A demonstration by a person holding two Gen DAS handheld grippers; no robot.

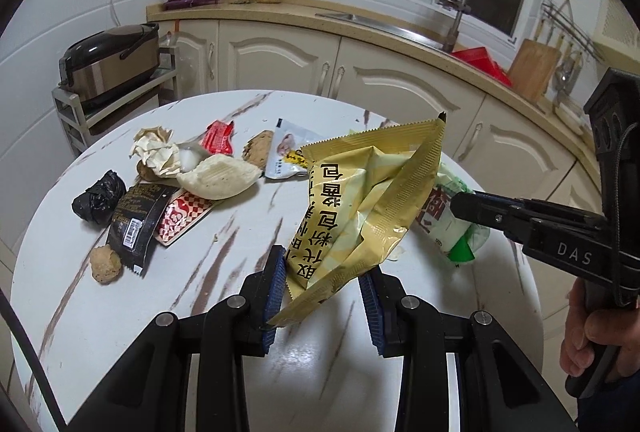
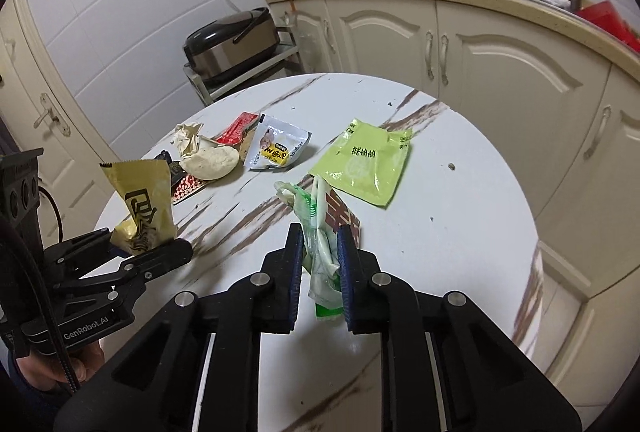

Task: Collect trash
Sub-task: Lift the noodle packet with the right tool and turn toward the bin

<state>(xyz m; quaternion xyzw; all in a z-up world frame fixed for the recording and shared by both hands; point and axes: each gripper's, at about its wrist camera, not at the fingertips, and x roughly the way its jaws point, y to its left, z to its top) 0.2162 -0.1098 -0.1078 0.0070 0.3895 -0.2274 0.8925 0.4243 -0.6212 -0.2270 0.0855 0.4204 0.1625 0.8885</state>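
Now I'm mid-pickup: my left gripper [image 1: 322, 282] clamps the gold packet [image 1: 360, 208] between its pads, my right gripper [image 2: 320, 264] pinches the green-and-white wrapper [image 2: 320, 232], and next, I judge, both want carrying to a bin I can't see.

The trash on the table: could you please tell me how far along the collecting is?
No bin shows, so nothing looks collected yet. The left gripper holds a gold packet; the right gripper pinches a white-green wrapper. The light green packet, bun and other scraps remain.
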